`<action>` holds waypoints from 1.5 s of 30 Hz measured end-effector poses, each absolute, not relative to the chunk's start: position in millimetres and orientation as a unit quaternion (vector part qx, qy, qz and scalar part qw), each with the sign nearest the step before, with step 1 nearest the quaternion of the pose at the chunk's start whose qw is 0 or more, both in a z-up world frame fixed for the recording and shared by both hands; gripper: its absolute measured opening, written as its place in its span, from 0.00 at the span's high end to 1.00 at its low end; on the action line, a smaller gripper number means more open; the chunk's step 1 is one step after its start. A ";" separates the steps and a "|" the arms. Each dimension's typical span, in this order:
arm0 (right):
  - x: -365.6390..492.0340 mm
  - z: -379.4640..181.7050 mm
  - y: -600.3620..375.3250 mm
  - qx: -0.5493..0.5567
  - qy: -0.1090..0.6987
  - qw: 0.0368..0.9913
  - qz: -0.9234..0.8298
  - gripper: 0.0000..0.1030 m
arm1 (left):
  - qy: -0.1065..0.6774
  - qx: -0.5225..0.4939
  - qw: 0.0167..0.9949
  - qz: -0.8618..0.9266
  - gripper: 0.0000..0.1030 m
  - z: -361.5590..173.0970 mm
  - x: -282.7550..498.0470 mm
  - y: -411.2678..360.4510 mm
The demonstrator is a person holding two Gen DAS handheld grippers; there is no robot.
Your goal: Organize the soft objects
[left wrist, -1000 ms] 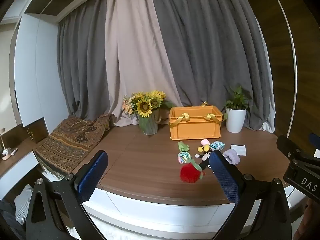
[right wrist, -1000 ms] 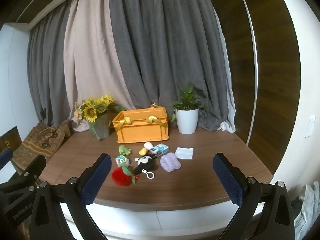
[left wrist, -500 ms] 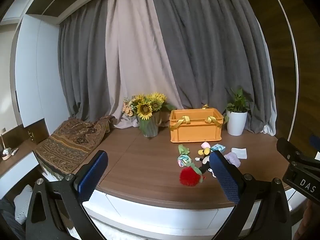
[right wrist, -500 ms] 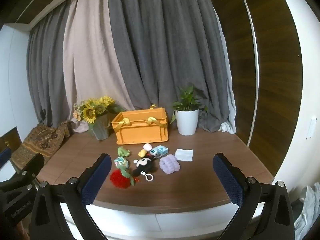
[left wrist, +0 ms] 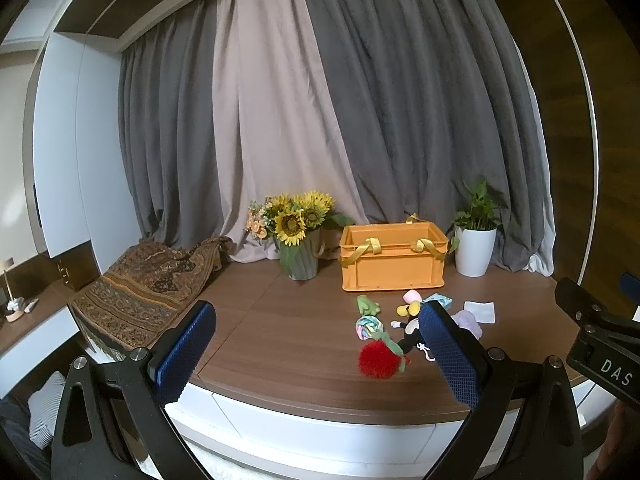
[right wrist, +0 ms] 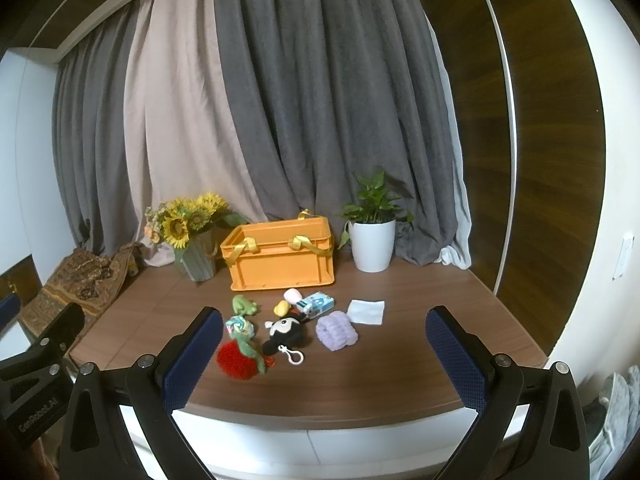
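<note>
Right wrist view: both grippers' textured blue fingers (right wrist: 196,354) spread wide, empty, before fuzzy red pompom (right wrist: 236,362).

One orange plastic box (right wrist: 280,254), one white plant pot (right wrist: 373,244), one sunflower vase (right wrist: 199,258), eight small soft toys on the desk (right wrist: 420,360).

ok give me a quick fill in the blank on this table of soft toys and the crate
1. The crate behind the soft toys is ____ in colour.
2. The fluffy toy nearest the table's front edge is ____.
3. Both the left gripper and the right gripper have their jaws ____.
4. The potted plant stands in a ____ pot.

Missing words: orange; red; open; white
</note>
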State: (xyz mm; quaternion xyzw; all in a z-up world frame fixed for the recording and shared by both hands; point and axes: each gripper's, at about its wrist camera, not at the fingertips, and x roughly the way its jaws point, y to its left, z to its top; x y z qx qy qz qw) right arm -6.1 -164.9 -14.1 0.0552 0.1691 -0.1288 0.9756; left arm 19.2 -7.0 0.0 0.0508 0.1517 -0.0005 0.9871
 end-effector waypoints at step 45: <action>-9.6 -6.9 -167.8 0.056 0.165 0.976 -0.131 0.00 | 0.146 0.050 0.988 -0.008 0.00 2.1 15.9 -12.7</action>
